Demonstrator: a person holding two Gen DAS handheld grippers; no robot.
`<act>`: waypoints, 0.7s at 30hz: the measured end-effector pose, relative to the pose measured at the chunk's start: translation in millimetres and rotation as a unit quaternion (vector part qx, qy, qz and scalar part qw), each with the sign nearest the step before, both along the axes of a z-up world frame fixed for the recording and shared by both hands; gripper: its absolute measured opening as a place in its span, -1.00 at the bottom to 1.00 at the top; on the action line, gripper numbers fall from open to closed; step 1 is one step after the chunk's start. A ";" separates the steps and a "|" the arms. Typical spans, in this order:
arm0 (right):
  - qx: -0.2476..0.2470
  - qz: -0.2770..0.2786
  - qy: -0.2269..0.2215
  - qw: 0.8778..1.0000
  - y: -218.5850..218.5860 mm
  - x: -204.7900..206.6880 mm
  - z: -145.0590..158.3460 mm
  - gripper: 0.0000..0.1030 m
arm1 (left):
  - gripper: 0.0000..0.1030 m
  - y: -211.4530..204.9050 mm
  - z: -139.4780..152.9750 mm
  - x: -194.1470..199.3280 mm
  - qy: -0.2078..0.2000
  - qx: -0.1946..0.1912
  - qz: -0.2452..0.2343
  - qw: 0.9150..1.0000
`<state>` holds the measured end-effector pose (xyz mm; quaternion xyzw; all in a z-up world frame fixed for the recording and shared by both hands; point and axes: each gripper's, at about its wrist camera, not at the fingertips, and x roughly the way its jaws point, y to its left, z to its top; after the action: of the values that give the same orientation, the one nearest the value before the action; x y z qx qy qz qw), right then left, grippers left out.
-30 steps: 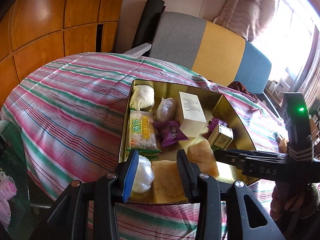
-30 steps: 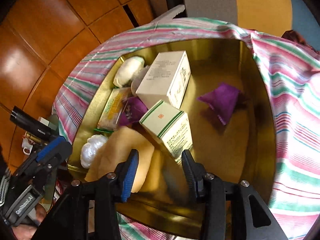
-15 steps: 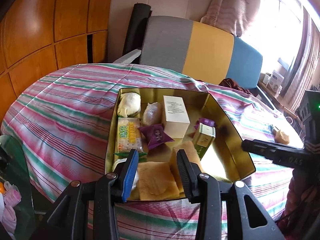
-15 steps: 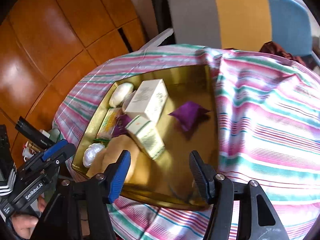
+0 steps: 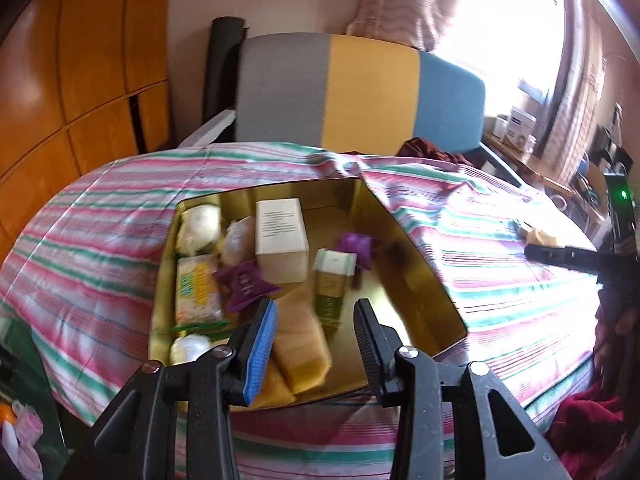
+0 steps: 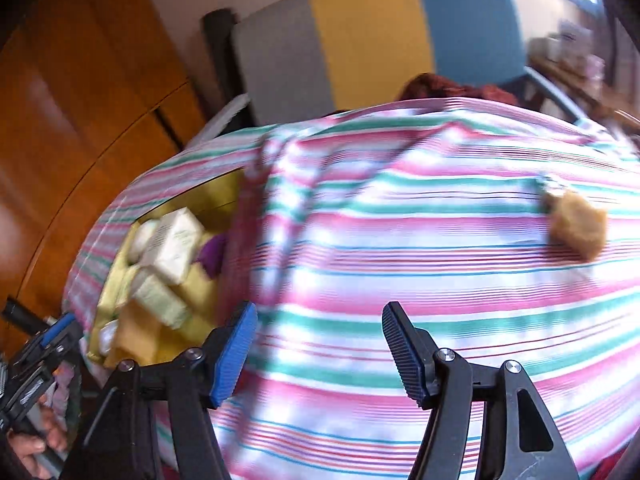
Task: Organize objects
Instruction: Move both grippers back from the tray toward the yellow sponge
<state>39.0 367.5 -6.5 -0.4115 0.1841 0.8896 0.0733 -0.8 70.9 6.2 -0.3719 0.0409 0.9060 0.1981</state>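
- Left tongs (image 5: 316, 312): narrow gap, nothing gripped, poised above the near end of the gold tin (image 5: 420, 276).
- Right tongs (image 6: 320, 320): opening, nothing between them, out past the tin's right wall, above the striped cloth (image 6: 400, 248).
- Loose brown piece (image 6: 576, 224): well apart from the tin, off to its right, alone on the cloth-covered surface.
- Probably next: reaching for that piece to bring it into the tin.
- Could pinch a fold of cloth along with the piece if closed too low; would then drag the cloth and tug the tin with it.
- Could crush or crumble the piece under a hard squeeze; looks soft, though too blurred to identify.
- Could knock the small green-and-white box (image 5: 334, 280), standing tilted inside the tin, on the way back; free floor only along the tin's right side.
- Could misjudge depth while moving fast; blurred in both views.
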 end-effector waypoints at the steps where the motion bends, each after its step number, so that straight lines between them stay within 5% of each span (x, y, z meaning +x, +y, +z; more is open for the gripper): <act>1: 0.005 -0.014 -0.001 1.000 14.1 4.8 1.4 0.29 | -0.22 6.8 1.1 0.0 0.001 -0.003 -0.008 1.000; 8: 0.029 -0.112 -0.004 0.993 108.5 37.3 10.0 0.29 | -0.22 57.6 6.9 3.2 0.009 -0.023 -0.064 0.998; 13: 0.035 -0.210 0.006 0.977 176.5 77.7 1.8 0.39 | -0.22 98.5 7.3 4.6 0.012 -0.040 -0.103 0.994; 18: -0.052 -0.317 0.007 0.947 222.0 116.0 -25.5 0.39 | -0.22 144.7 3.6 7.2 0.011 -0.055 -0.141 0.988; 21: -0.066 -0.327 0.030 0.942 228.9 123.9 -22.4 0.39 | -0.22 172.0 0.6 9.5 0.010 -0.063 -0.162 0.985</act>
<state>162.9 596.4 -28.9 -0.3052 0.3687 0.8146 0.3278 8.8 242.9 6.8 -0.3629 0.1596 0.8612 0.3179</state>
